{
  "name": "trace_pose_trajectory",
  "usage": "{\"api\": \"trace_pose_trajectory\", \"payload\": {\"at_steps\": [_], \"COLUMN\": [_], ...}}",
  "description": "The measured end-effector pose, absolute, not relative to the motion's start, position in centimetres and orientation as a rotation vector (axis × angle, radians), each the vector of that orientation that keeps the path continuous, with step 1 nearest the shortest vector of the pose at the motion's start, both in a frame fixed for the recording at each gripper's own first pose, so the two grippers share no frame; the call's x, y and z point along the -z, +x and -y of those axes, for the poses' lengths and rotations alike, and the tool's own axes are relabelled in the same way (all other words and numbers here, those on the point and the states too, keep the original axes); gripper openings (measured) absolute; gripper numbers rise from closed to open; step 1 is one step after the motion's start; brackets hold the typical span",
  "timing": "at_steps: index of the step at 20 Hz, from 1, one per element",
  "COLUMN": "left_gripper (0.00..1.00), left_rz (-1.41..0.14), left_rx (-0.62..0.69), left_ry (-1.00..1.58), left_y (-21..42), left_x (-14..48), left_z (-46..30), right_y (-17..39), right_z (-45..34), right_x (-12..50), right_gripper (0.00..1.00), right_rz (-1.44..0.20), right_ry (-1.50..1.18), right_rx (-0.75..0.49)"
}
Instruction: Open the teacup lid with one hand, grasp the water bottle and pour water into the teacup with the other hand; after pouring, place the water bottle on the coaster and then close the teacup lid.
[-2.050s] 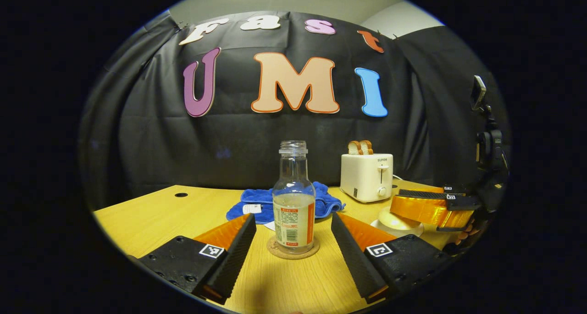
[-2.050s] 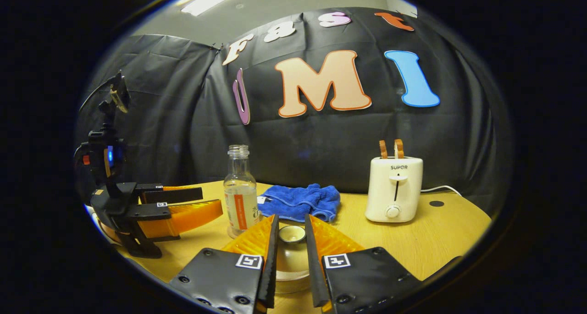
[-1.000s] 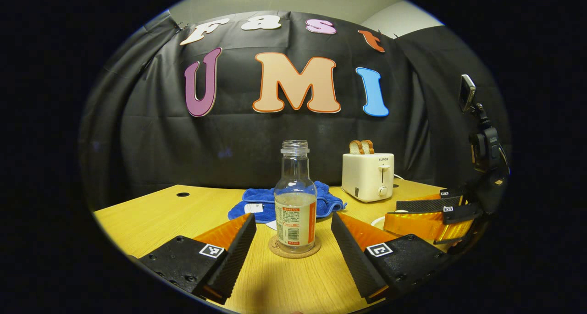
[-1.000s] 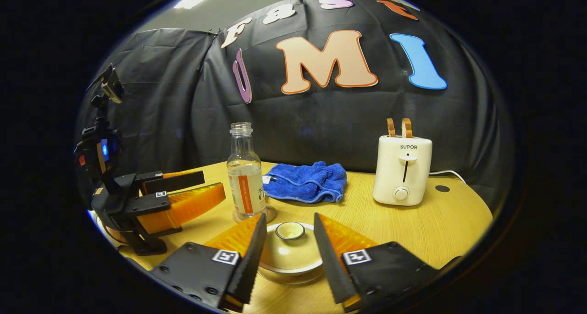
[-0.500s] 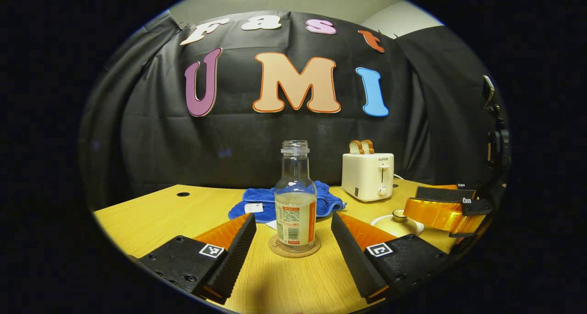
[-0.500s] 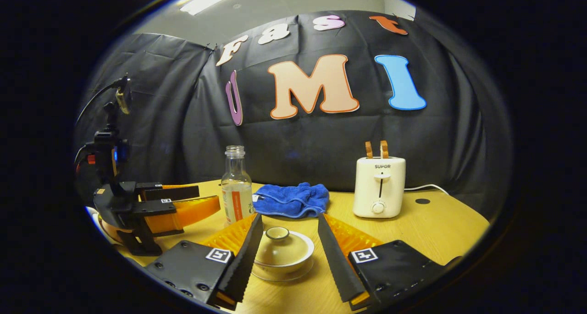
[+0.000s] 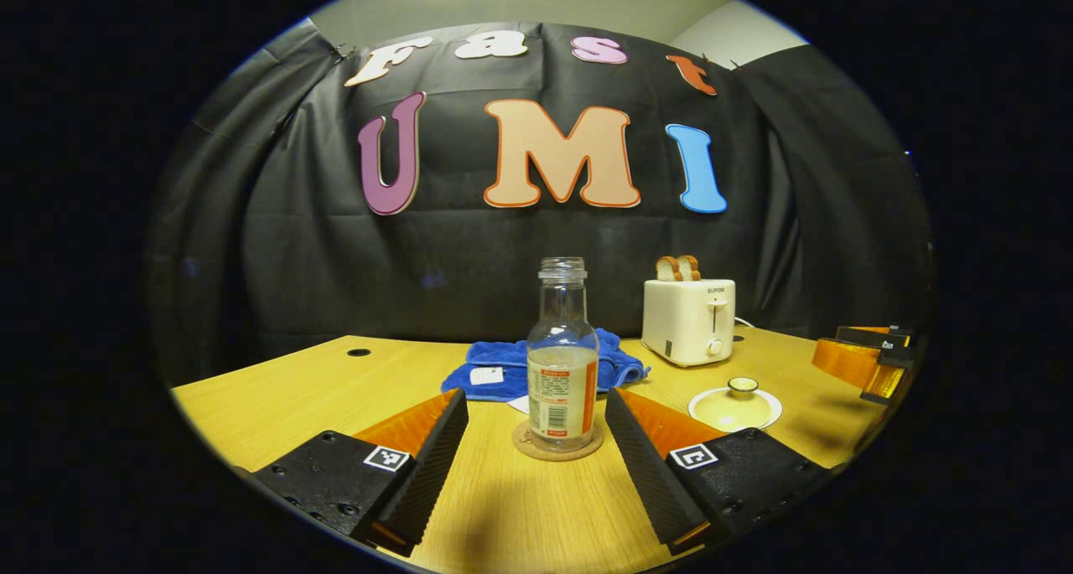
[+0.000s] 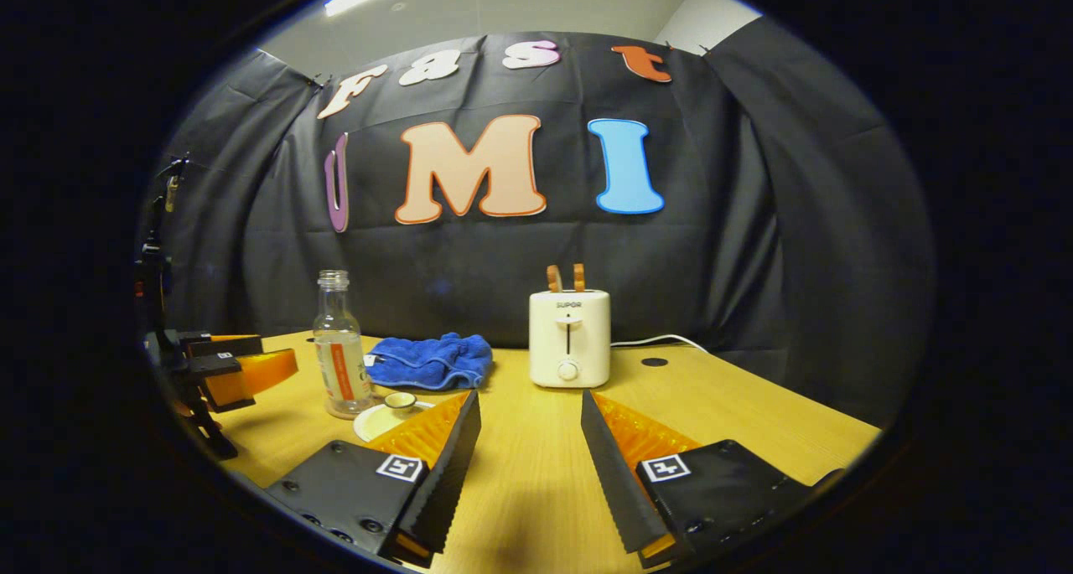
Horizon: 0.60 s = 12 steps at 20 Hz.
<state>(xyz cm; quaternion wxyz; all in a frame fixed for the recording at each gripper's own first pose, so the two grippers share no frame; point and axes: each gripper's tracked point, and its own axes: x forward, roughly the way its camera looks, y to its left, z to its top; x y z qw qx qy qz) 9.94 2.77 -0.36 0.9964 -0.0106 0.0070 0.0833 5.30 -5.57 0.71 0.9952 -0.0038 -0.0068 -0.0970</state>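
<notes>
The left gripper [image 7: 533,440] sat low over the light wooden table [image 7: 277,398], jaws spread wide and gripping nothing. Between its fingers, a little farther off, stood the clear glass water bottle with the orange-and-white label [image 7: 562,371] — upright, uncapped, partly filled, planted on the round cork coaster [image 7: 557,444]. To the bottle's right in the left gripper view, well clear of it, the cream ceramic teacup lid with the small knob [image 7: 735,405] rested in place over the teacup, closed. Behind the bottle lay a crumpled blue cloth [image 7: 616,364], and past that a white toaster with two slices of bread in its slots [image 7: 688,318].

The right gripper [image 8: 524,465] hung above bare table — jaws apart, empty. In its view the bottle [image 8: 339,348] and the lid [image 8: 387,415] lay off to the left, near each other, with the left gripper [image 8: 230,369] beyond them at the edge.
</notes>
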Motion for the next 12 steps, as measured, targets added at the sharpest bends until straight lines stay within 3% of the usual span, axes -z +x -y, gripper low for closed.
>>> {"api": "trace_pose_trajectory", "payload": {"at_steps": [12], "left_gripper": [0.96], "left_rz": [-0.015], "left_rx": [-0.155], "left_ry": [-0.022], "left_y": [9.88], "left_x": [0.41], "left_z": [-2.56], "right_y": [4.82], "right_z": [6.13], "right_x": [-0.65], "right_gripper": [0.79], "right_rz": [0.015], "right_ry": [-0.009], "right_rx": [0.217]}}
